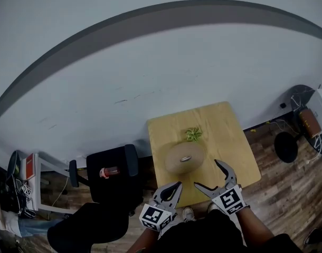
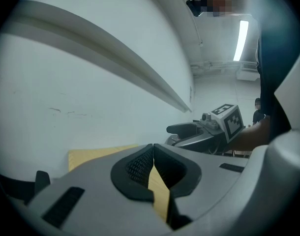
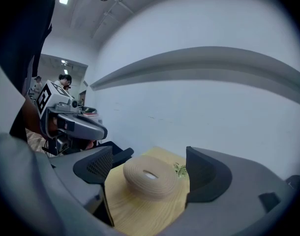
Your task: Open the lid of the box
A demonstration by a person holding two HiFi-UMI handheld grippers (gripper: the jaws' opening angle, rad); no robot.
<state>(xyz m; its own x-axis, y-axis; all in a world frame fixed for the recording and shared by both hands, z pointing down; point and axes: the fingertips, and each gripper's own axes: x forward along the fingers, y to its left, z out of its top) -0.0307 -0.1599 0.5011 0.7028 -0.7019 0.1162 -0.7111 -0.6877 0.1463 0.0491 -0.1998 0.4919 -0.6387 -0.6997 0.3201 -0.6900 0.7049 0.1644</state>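
On table (image 1: 240, 157): a round, tan, ribbed box (image 1: 176, 167) stands near the middle.
Table: small, pale wood, far edge against wall (image 1: 150, 78).
Lid (image 1: 190, 153): on the box and shut, domed, with a pale oval patch at its centre.
Green sprig (image 1: 193, 134): on the table just behind the box, on the wall side. Whether it touches the box cannot be told.
Left gripper (image 2: 153, 148): jaws meet at the tips with nothing between them. It is held at the table's near edge, left of the box and apart from it.
Right gripper (image 1: 206, 173): jaws spread wide, holding nothing. It hangs over the near right part of the table, just beside the box and not touching it. Its own view shows the box framed between the two pads (image 3: 204, 173).
Grippers together: side by side at the near edge, apart from each other.
Wall: white, with a grey band running across it.
Chair (image 1: 111, 178): black, left of the table, with a small reddish bottle (image 1: 109, 171) lying on the seat.
Floor (image 1: 287, 194): dark wood planks, seen right of the table.
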